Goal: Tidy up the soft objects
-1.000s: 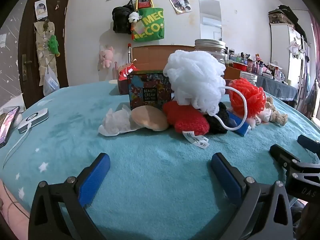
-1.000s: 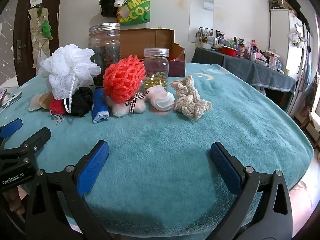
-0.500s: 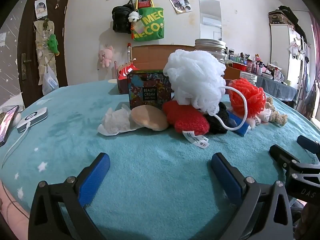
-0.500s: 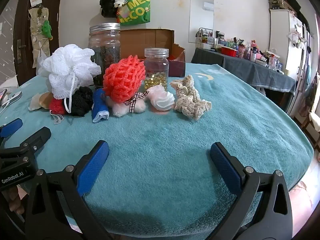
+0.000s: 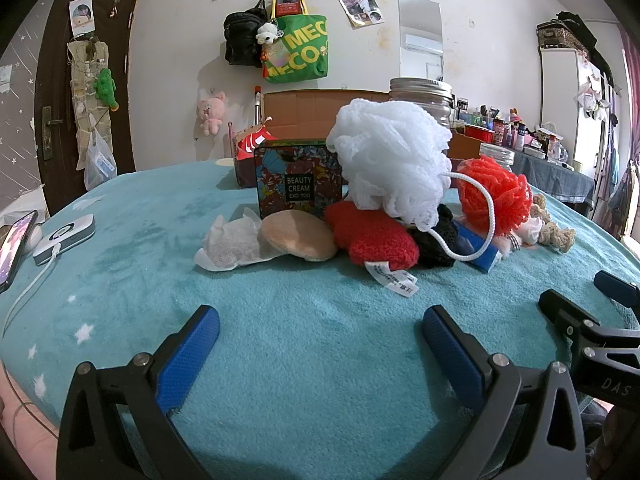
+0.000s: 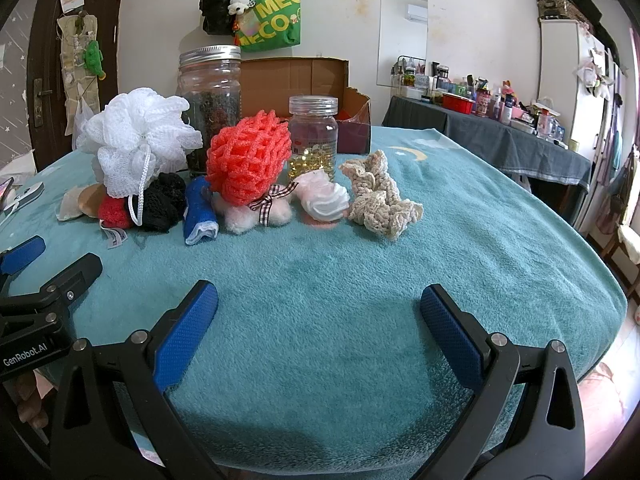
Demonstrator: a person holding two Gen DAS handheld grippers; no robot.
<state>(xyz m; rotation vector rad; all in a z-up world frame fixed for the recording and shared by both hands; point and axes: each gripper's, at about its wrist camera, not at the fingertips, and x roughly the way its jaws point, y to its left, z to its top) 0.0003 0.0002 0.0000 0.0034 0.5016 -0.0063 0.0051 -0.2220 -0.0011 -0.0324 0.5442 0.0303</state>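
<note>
A row of soft things lies across the teal blanket. A white mesh bath pouf (image 5: 390, 164) (image 6: 138, 140) sits on a red knit piece (image 5: 376, 238) and a black one (image 6: 162, 200). Beside them are a beige puff (image 5: 298, 234), a white sachet (image 5: 230, 242), an orange-red net ball (image 6: 248, 158), a blue cloth (image 6: 198, 212), a pink-white puff (image 6: 322, 196) and a cream crochet piece (image 6: 380, 196). My left gripper (image 5: 320, 344) is open and empty, well short of the pile. My right gripper (image 6: 320, 320) is open and empty, also short of it.
A patterned tin (image 5: 298, 178), a big glass jar (image 6: 210, 104), a small jar of yellow capsules (image 6: 314, 138) and a cardboard box (image 6: 304, 84) stand behind the row. A phone (image 5: 14, 242) and a white charger (image 5: 64, 234) lie at the far left. The table edge curves at right.
</note>
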